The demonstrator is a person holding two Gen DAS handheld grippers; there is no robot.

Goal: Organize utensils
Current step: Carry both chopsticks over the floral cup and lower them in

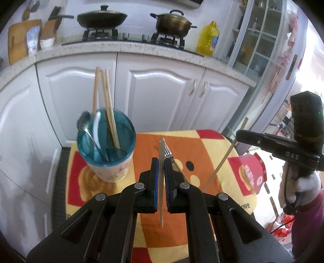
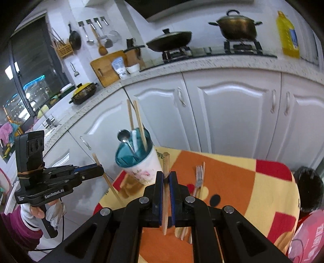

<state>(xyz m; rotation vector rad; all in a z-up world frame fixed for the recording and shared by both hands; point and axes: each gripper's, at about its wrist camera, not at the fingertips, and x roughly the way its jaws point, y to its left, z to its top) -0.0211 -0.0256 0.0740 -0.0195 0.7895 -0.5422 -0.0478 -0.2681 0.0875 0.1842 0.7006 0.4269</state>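
A white cup with a teal rim (image 1: 106,149) (image 2: 139,161) stands on the left part of the table and holds several chopsticks and two spoons. In the left wrist view my left gripper (image 1: 161,161) is shut on a wooden chopstick (image 1: 161,188), lifted above the cloth. A fork (image 1: 168,153) (image 2: 199,176) lies on the cloth behind it, with a loose chopstick (image 2: 203,169) beside it. My right gripper (image 2: 166,175) (image 1: 240,134) is shut on another chopstick (image 2: 166,194) (image 1: 222,161). The left gripper (image 2: 100,171) hangs left of the table, level with the cup, with its chopstick (image 2: 108,183).
An orange, yellow and red cloth covers the small table (image 1: 202,145) (image 2: 232,182). White cabinets (image 1: 162,95) and a counter with a wok (image 1: 102,19), a pot (image 1: 174,23) and a yellow bottle (image 1: 208,38) stand behind. A person's head (image 2: 311,188) is by the table's right edge.
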